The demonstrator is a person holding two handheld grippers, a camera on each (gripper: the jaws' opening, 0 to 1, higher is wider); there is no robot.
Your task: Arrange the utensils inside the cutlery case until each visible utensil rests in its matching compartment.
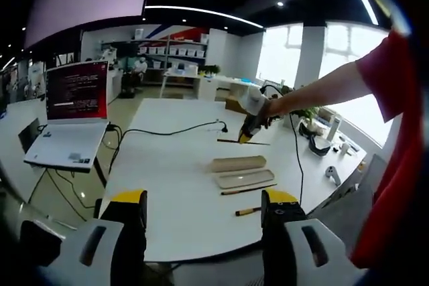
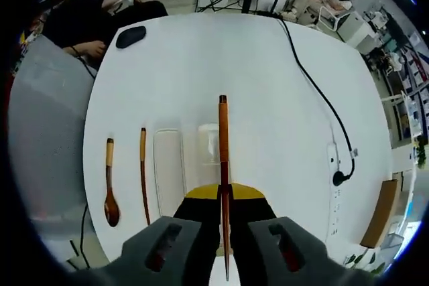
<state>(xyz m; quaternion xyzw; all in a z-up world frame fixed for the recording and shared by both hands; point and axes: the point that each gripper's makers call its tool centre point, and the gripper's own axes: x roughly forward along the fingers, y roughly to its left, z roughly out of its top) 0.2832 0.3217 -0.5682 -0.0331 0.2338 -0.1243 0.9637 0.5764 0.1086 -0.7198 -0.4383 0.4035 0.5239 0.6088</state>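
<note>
No text, label, brand, number or sign can be read in either view. In the left gripper view, the laptop screen (image 1: 76, 90) at left centre of the frame carries rows of pale lines on a dark red ground, too small and blurred to make out as words. The boxes on the shelves (image 1: 175, 51) at upper centre bear no legible marks. In the right gripper view, nothing on the white table (image 2: 268, 98) carries any writing.
</note>
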